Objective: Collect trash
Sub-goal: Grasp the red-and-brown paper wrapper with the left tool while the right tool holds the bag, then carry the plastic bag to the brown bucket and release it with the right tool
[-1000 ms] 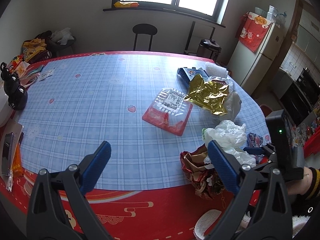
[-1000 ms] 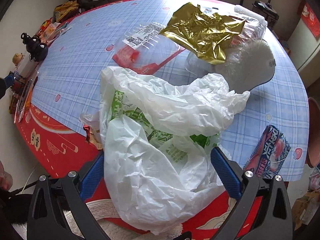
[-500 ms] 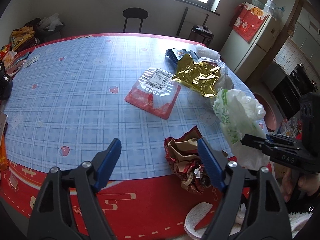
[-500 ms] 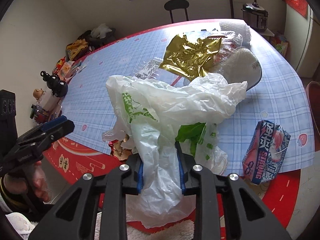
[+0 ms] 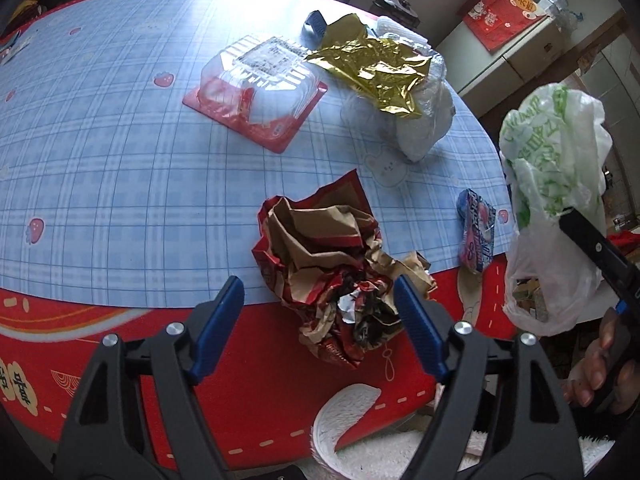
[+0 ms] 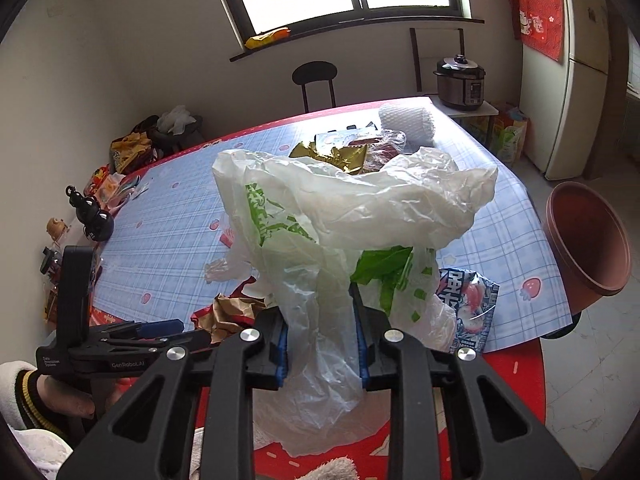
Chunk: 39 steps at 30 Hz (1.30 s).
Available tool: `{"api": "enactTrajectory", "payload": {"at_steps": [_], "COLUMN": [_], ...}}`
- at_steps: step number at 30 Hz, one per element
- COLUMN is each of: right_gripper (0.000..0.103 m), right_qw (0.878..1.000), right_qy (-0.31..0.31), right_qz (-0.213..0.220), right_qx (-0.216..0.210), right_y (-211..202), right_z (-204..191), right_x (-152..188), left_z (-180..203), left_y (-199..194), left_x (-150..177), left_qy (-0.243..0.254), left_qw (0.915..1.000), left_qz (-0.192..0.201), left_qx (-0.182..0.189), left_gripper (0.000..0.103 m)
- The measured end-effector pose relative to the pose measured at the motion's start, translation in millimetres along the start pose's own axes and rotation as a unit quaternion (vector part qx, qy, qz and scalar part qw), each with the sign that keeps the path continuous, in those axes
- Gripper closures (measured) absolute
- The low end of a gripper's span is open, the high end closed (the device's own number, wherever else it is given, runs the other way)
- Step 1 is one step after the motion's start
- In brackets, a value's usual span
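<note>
My right gripper (image 6: 320, 338) is shut on a white plastic bag with green print (image 6: 352, 216) and holds it up off the table; the bag also hangs at the right of the left wrist view (image 5: 554, 184). My left gripper (image 5: 320, 328) is open, its blue fingers on either side of a crumpled red and brown paper wrapper (image 5: 332, 252) at the table's near edge. That wrapper shows in the right wrist view (image 6: 228, 312) behind the bag. A gold foil wrapper (image 5: 372, 66), a clear plastic tray on a red base (image 5: 260, 88) and a blue snack packet (image 5: 476, 232) lie on the table.
The table has a blue checked cloth (image 5: 100, 152) with a red border. A black gourd figure (image 6: 94, 220) and snack bags (image 6: 132, 152) sit at its far left. A brown stool (image 6: 588, 240) stands right of the table. A chair (image 6: 316, 80) and fridge (image 6: 576, 72) stand behind.
My right gripper closed on the plastic bag and lifted it off the table to the right. My left gripper moved forward and down until its fingers flank the crumpled wrapper.
</note>
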State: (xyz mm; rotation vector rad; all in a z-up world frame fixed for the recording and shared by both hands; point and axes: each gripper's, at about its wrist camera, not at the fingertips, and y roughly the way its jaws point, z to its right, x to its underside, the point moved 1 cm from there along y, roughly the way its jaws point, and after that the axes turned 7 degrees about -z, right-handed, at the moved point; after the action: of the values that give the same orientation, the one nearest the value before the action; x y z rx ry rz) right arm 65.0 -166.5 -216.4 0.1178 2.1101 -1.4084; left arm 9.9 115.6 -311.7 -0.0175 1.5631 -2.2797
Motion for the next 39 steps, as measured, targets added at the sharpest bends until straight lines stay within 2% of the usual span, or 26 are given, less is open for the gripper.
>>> {"api": "enactTrajectory", "payload": {"at_steps": [3,7,13,20,24,25,26,27,29,32,39], "right_gripper": [0.077,0.077,0.077,0.077,0.077,0.077,0.077,0.077,0.077,0.077,0.077], "right_qw": [1.000,1.000,0.999,0.998,0.998,0.998,0.998,0.998,0.998,0.998,0.998], "right_qy": [0.009,0.017,0.016,0.025,0.027,0.027,0.028,0.028,0.026,0.021,0.019], "right_qz": [0.000,0.005,0.004,0.004,0.005,0.006,0.006,0.007,0.011,0.018,0.026], "right_qx": [0.011,0.022,0.036,0.051,0.057,0.058,0.059,0.059,0.060,0.061,0.061], "right_y": [-4.1,-9.4,-12.9,-14.9,-14.5,-14.3,-13.8,-13.6,-13.6,-14.9,-9.6], "right_z": [8.1,14.3,15.6,17.5,14.5,12.4,11.1,10.0,7.1,4.2,-6.7], "right_x": [7.0,10.5,12.7,12.1,10.2,9.2,8.2,7.5,7.9,7.6,-2.7], "left_z": [-10.5,-13.4,-16.0,-12.1,-5.6,-4.6,-4.5,-3.8,-3.8,-12.1,-23.9], "left_y": [12.2,30.3,48.0,64.1,65.3,65.6,66.3,65.2,56.9,36.9,-17.9], "left_x": [-3.8,-4.1,-11.8,-16.3,-18.1,-18.5,-18.3,-18.8,-19.4,-23.4,-34.9], "left_qy": [-0.034,-0.053,-0.074,-0.066,-0.047,-0.044,-0.043,-0.043,-0.038,-0.048,-0.028], "left_qw": [0.9992,0.9972,0.9951,0.9946,0.9955,0.9956,0.9953,0.9949,0.9969,0.9974,0.9974], "left_qz": [-0.016,-0.045,-0.059,-0.075,-0.081,-0.081,-0.082,-0.081,-0.063,-0.030,0.047], "left_qx": [0.011,0.028,0.026,0.026,0.014,0.014,0.028,0.043,0.027,0.044,0.048], "left_gripper": [0.032,0.032,0.032,0.031,0.029,0.030,0.042,0.049,0.052,0.062,0.062]}}
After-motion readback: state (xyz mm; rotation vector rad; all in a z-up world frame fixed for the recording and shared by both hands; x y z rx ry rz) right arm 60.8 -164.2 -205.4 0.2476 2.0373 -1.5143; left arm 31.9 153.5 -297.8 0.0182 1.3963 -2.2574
